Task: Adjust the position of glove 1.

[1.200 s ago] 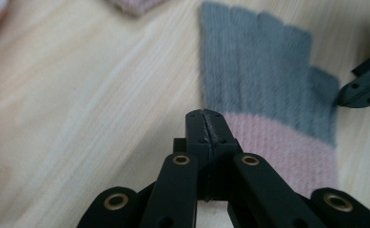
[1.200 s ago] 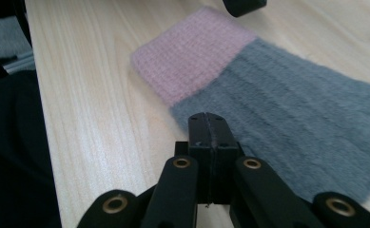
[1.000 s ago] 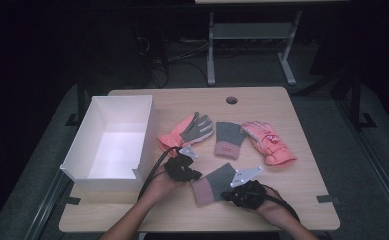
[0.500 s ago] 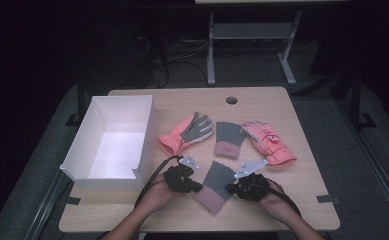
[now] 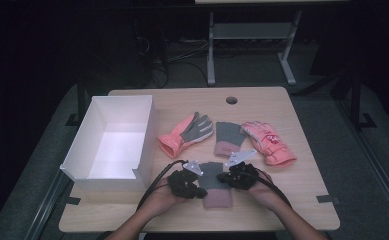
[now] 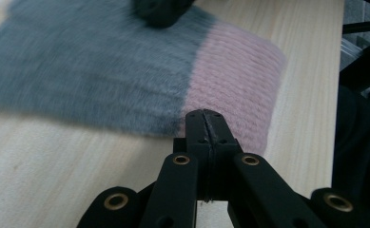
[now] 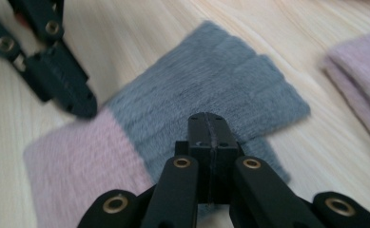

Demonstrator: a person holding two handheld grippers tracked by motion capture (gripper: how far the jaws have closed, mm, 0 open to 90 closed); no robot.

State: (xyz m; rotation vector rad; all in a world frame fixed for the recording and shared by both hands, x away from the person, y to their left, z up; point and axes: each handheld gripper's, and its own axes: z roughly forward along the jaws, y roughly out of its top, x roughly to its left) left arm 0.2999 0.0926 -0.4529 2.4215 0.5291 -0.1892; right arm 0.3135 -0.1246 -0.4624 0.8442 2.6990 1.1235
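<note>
White open box point(image 5: 113, 140): rectangular, at the left of the bench point(image 5: 302, 200), interior bare.

Coral glove with grey palm point(image 5: 186, 134): just right of the box, lying flat at a slant, cuff toward the box, fingers toward the far right.

Left gripper point(image 5: 198, 192): held in the person's left hand point(image 5: 162, 199) at the near edge of the bench, cable looping back toward the person. In the left gripper view its jaws are pressed together point(image 6: 205, 124), tips at the near edge of the knit glove where grey meets pink; whether any cloth is pinched between them cannot be told.

Grey knit glove with pink cuff point(image 5: 216, 182): flat on the bench between the two grippers, cuff toward the person, grey part away.

Second grey knit glove with pink cuff point(image 5: 228, 138): beyond the first, mid-bench, cuff also toward the person.

Right gripper point(image 5: 223, 177): held in the person's right hand point(image 5: 262, 190), grey plate on top. In the right gripper view its jaws are closed together point(image 7: 209, 124) over the grey part of the near knit glove point(image 7: 211, 90); a grip on the cloth cannot be confirmed. The left gripper's dark jaws point(image 7: 80, 105) show at that view's upper left.

Pink glove with printed pattern point(image 5: 268, 142): right of the second knit glove, touching it.

Round cable hole point(image 5: 231, 100): far edge of the bench.
</note>
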